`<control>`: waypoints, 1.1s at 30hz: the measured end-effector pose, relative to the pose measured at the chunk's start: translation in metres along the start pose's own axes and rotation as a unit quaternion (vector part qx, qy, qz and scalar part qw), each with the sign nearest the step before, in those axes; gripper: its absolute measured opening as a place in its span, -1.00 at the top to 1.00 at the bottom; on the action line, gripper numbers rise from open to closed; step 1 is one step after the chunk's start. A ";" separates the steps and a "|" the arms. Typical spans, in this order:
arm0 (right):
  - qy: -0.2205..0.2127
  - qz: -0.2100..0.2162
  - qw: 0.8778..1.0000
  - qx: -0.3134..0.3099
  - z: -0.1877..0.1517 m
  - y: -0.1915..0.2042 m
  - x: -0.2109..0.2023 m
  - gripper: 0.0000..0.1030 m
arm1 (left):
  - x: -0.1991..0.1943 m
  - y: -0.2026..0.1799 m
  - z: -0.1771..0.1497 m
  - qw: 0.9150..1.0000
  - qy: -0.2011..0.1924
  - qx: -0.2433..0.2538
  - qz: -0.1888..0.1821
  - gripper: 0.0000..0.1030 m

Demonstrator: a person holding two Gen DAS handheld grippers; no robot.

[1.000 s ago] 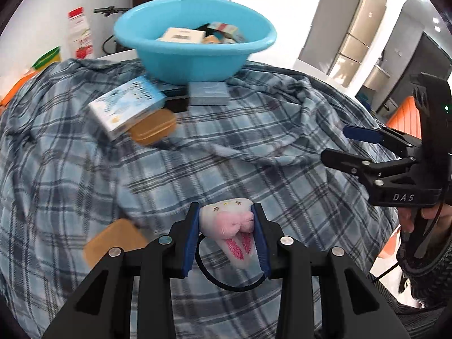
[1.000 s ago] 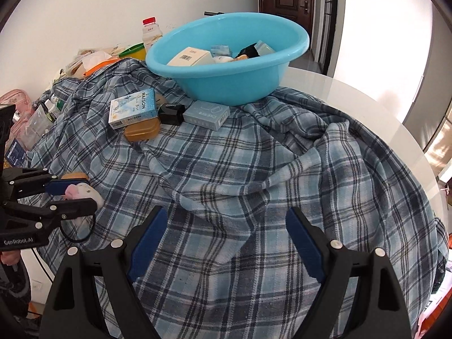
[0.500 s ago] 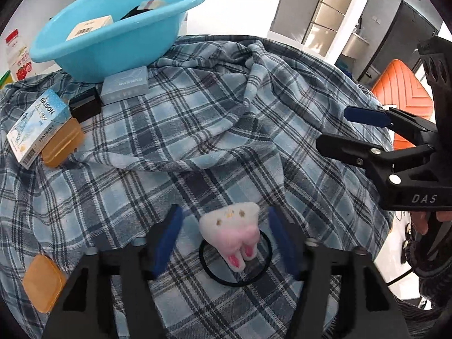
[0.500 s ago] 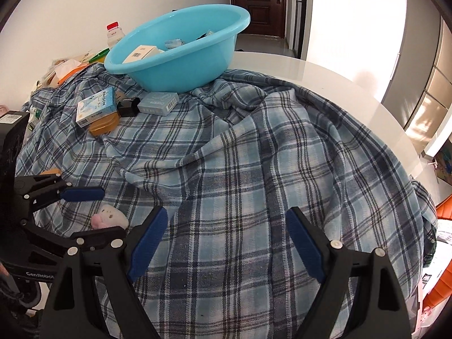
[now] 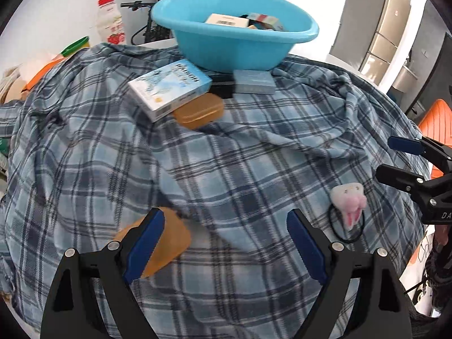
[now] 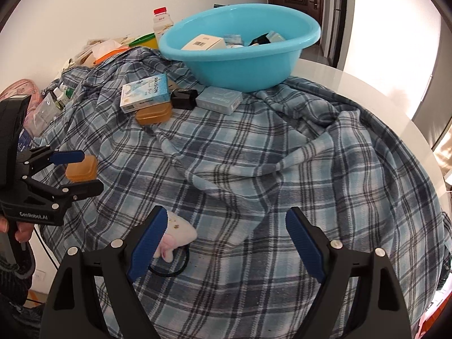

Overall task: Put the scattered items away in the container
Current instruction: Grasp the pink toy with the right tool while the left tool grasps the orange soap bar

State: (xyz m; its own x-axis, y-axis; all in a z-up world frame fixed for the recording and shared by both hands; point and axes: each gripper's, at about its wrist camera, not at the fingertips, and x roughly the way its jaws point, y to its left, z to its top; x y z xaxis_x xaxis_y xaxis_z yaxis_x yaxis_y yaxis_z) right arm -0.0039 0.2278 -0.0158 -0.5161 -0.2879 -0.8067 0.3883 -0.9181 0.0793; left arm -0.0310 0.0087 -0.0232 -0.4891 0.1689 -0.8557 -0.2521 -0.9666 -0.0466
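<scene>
Left wrist view
- Left gripper (image 5: 226,243): jaws stood wide apart over the plaid cloth (image 5: 226,169), nothing between the blue pads; the left pad overlapped an orange case (image 5: 169,243) lying on the cloth.
- Plush hair tie (image 5: 349,202): lay released on the cloth to the right of the jaws, its black loop beneath it, near the right gripper (image 5: 395,158).
- Right gripper: entered from the right edge, fingers spread, empty.
- Blue basin (image 5: 226,48): sat at the far side of the cloth, boxes already inside.
- Loose items: a Raison box (image 5: 169,90), a second orange case (image 5: 197,110) and a grey box (image 5: 254,82) lay just in front of the basin.

Right wrist view
- Right gripper (image 6: 223,240): released, pads wide, holding nothing.
- Plush hair tie (image 6: 178,236): rested on the cloth just beside the left pad, partly hidden by it.
- Left gripper (image 6: 82,169): at the left edge, held by a hand (image 6: 17,226), jaws parted, with the orange case (image 6: 82,168) behind them.
- Blue basin (image 6: 240,59): at the top, well apart from both grippers.
</scene>
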 end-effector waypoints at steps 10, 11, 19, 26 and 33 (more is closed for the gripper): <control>0.012 0.013 1.000 -0.019 0.004 0.019 0.011 -0.65 | -0.010 0.041 -0.018 0.999 0.001 -0.035 0.029 -0.75; 0.013 0.013 1.000 -0.021 0.004 0.020 0.011 -0.65 | -0.008 0.042 -0.020 0.999 0.002 -0.036 0.031 -0.75; 0.020 0.014 1.000 -0.015 0.002 0.018 0.014 -0.65 | 0.004 0.050 -0.023 0.998 0.012 -0.051 0.032 -0.75; 0.020 0.005 1.000 -0.010 -0.001 0.014 0.010 -0.65 | 0.013 0.044 -0.017 1.000 0.002 -0.027 0.009 -0.27; 0.021 0.010 1.000 -0.001 0.000 0.010 0.011 -0.65 | 0.002 0.046 -0.019 0.999 0.000 -0.030 0.009 -0.27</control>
State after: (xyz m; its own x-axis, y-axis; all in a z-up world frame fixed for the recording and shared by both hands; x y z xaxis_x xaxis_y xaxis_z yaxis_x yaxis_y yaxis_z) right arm -0.0057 0.2150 -0.0234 -0.4764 -0.2944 -0.8285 0.4001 -0.9116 0.0938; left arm -0.0279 -0.0388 -0.0362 -0.4934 0.1515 -0.8565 -0.1922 -0.9794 -0.0624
